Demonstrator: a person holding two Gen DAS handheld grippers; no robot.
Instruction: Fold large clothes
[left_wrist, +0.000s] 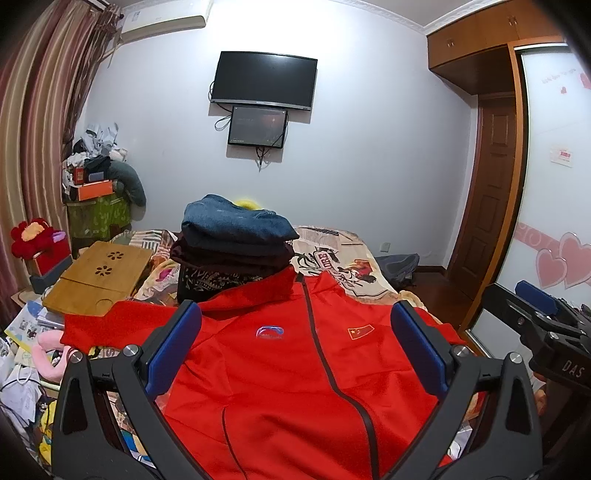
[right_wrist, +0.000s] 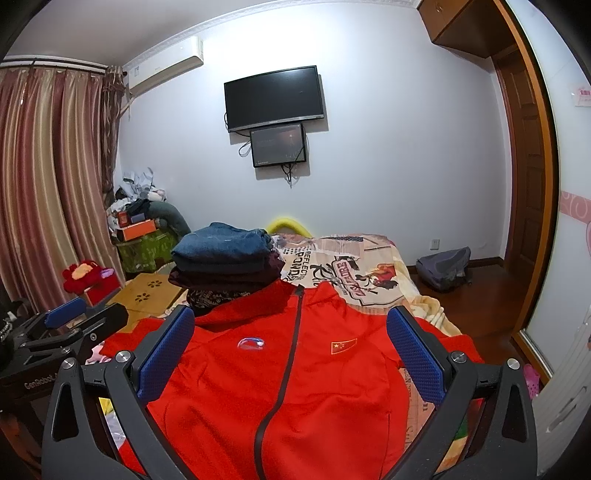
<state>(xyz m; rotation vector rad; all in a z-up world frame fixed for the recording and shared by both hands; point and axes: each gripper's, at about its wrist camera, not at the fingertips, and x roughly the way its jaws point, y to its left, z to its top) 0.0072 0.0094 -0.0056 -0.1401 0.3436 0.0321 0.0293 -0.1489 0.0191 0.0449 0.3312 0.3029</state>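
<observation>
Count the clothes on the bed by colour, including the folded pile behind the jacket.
Red: 1, the red zip-front jacket spread flat on the bed.
Blue: 1, the folded blue denim garment on top of the pile.
Dark maroon: 1 at least, the folded dark maroon layer; separate pieces are hard to tell.
Black patterned: 1, the black patterned fabric at the bottom.
Total: 4

Bed (right_wrist: 373, 291): jacket (right_wrist: 295, 387), folded stack (right_wrist: 225, 258).
</observation>
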